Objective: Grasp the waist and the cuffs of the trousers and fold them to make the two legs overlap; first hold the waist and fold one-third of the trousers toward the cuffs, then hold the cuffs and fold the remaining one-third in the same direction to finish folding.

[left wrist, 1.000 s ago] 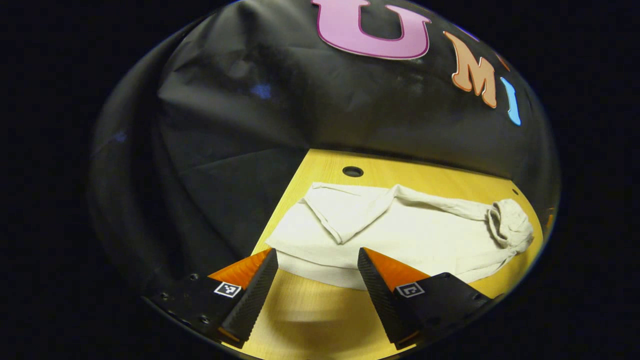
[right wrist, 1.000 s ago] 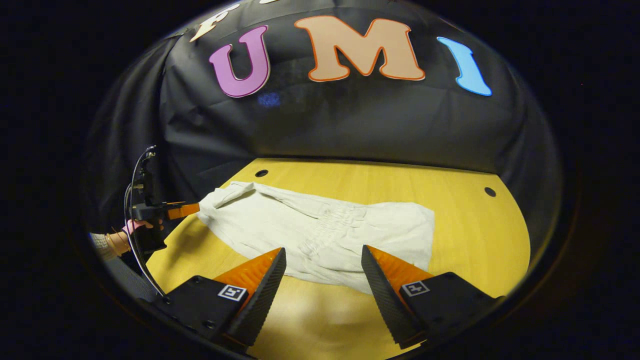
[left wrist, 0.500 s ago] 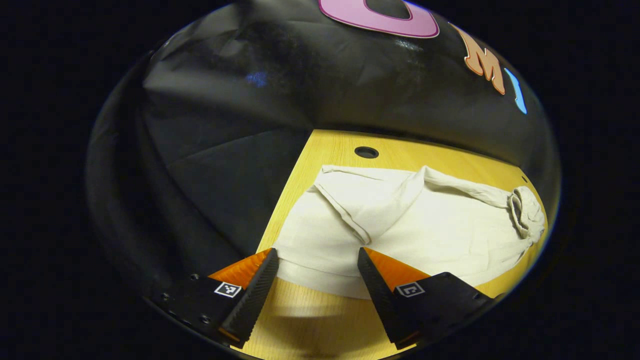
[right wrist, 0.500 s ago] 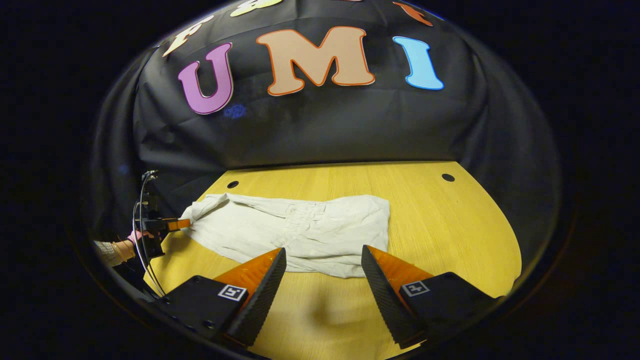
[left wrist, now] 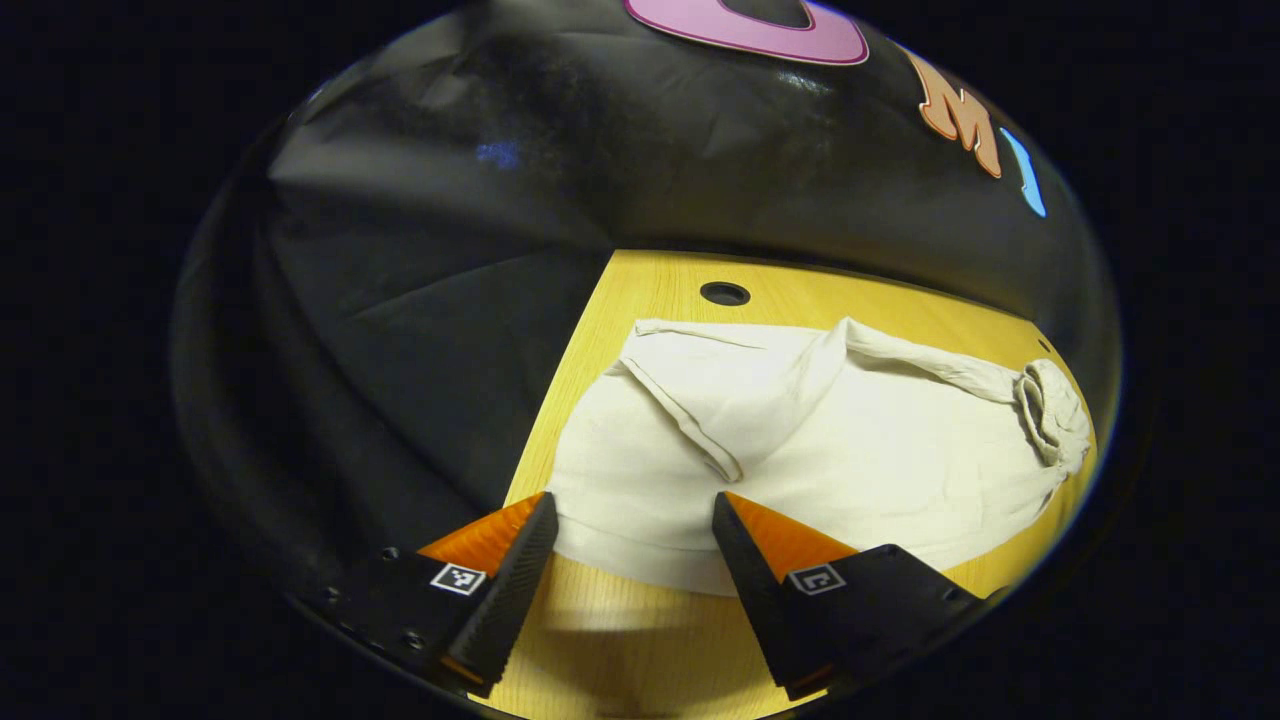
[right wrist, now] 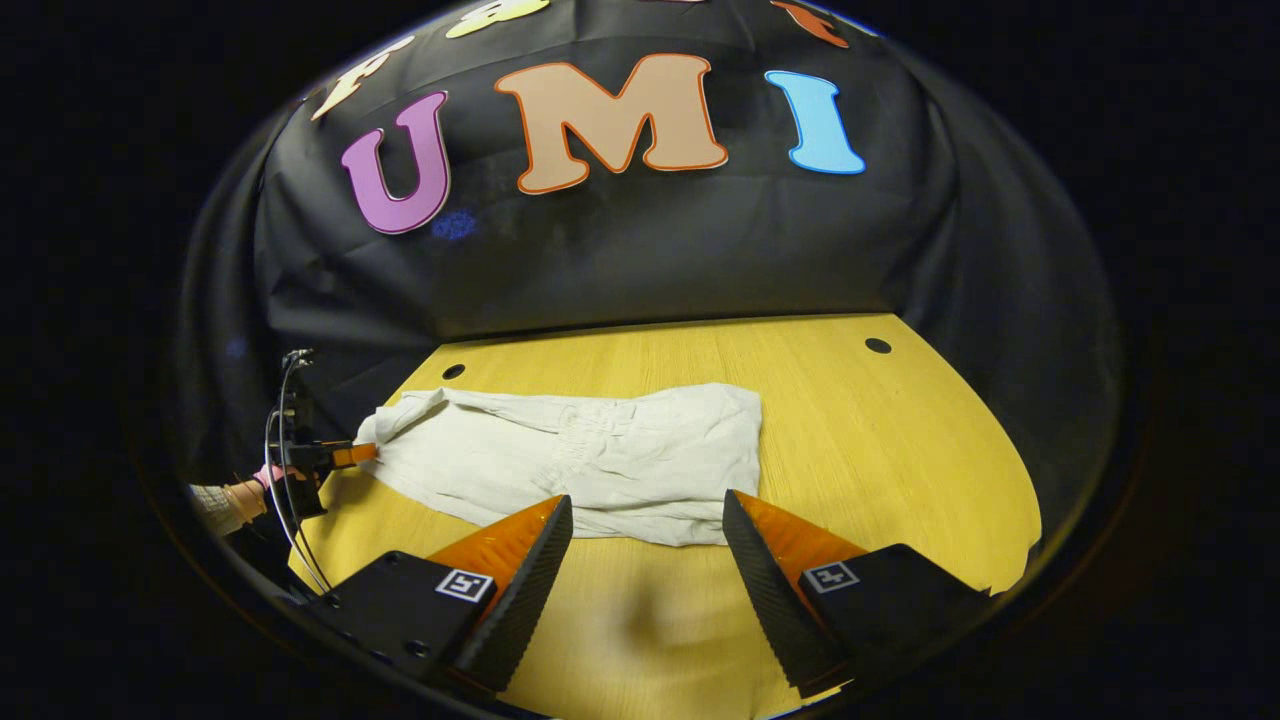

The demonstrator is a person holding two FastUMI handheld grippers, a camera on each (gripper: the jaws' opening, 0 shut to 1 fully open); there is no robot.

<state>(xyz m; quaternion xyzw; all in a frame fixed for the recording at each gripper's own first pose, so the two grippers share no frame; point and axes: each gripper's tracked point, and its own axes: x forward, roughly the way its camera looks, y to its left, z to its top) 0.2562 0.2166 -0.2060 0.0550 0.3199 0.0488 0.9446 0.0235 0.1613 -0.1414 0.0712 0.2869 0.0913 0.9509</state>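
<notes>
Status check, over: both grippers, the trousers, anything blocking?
Left gripper open, at the cuff end. Right gripper open, short of the waist end. Cream cloth trousers flat on the yellow wooden table, legs overlapped. Nothing in the way.

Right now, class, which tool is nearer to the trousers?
Left. The left tool has its open fingers at the trousers' near edge; the right tool, also open, sits back from the cloth over bare table.
</notes>
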